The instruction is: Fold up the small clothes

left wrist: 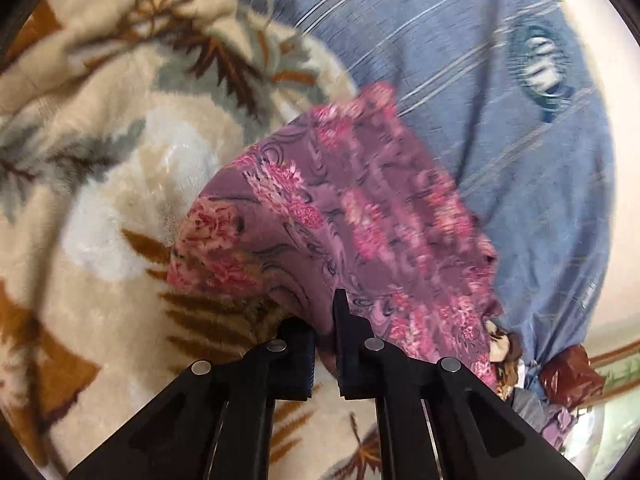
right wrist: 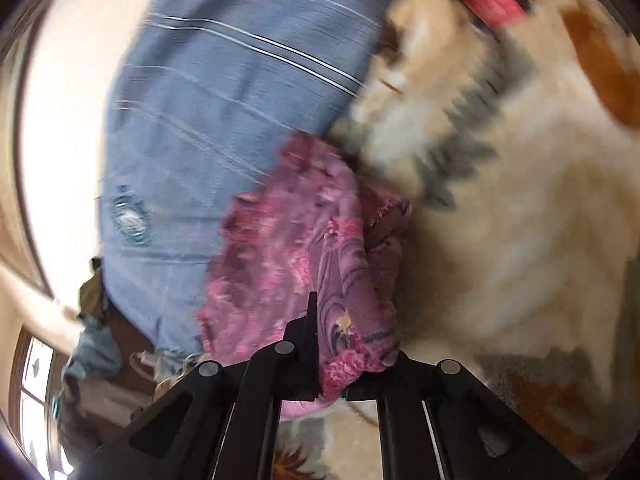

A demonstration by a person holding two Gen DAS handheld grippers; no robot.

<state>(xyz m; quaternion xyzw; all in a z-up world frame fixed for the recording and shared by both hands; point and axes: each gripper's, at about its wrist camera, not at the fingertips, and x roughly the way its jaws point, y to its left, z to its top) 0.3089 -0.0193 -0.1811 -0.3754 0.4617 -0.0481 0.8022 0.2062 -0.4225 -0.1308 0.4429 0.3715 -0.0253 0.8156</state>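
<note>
Left wrist view: left gripper (left wrist: 326, 344) clenched on the floral cloth's (left wrist: 344, 216) near edge; right gripper (right wrist: 332, 360) likewise. Cloth hangs over the blanket (left wrist: 100, 184). Light, limp; best held by its corners.

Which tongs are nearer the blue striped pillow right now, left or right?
I cannot tell: neither is clearly nearer. The left tongs and the right tongs are each shut on the purple floral cloth, and in both views the blue striped pillow lies just beyond that cloth.

Plush leaf-patterned blanket (left wrist: 100, 200), pale wall (right wrist: 68, 120), window (right wrist: 36, 380) low left.
</note>
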